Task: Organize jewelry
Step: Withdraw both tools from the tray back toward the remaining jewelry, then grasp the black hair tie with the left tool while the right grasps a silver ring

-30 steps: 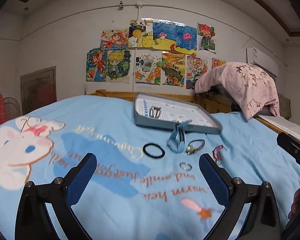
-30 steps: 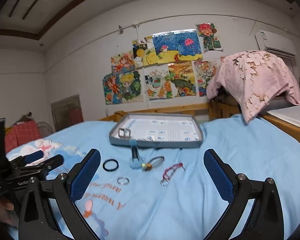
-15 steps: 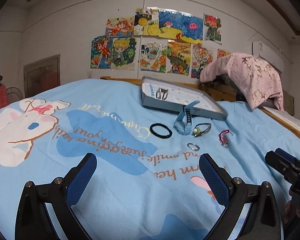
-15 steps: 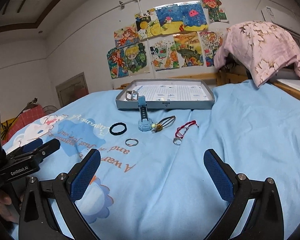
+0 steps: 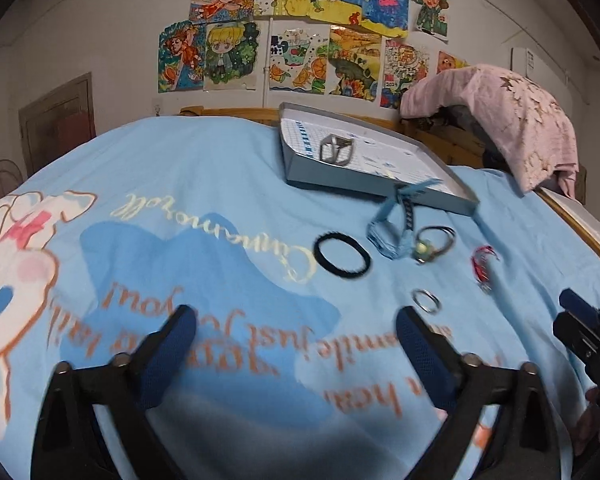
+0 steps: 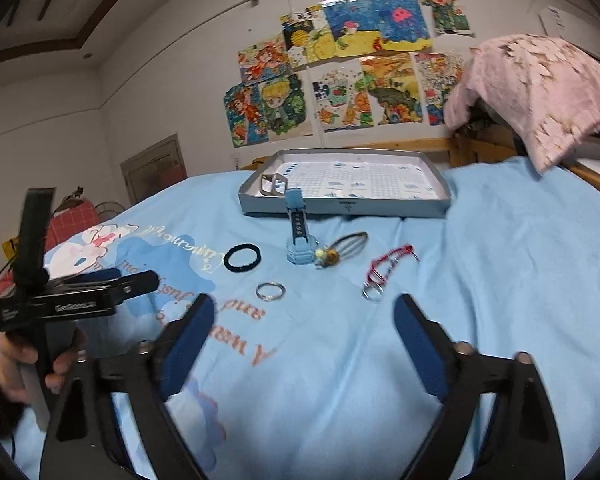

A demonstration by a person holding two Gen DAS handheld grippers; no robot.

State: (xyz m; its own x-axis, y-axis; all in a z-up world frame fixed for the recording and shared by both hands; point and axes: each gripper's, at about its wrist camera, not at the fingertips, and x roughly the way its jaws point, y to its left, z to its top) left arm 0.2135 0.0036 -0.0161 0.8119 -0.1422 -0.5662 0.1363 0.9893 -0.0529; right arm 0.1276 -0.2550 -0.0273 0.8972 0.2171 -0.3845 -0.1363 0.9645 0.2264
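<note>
You hold both tools low over the bed (image 6: pixel 500 280), aimed at the jewelry laid out in a loose row before the grey tray (image 6: pixel 340 206), so each piece is easy to reach singly. Your left hand-held gripper (image 5: pixel 296 340) and right hand-held gripper (image 6: pixel 304 328) are both closing with nothing between the pads. The silver ring (image 6: pixel 271 291) lies nearest; the black hair tie (image 6: pixel 242 257), blue watch strap (image 6: pixel 299 236) and red cord (image 6: pixel 388 266) sit beyond it.
</note>
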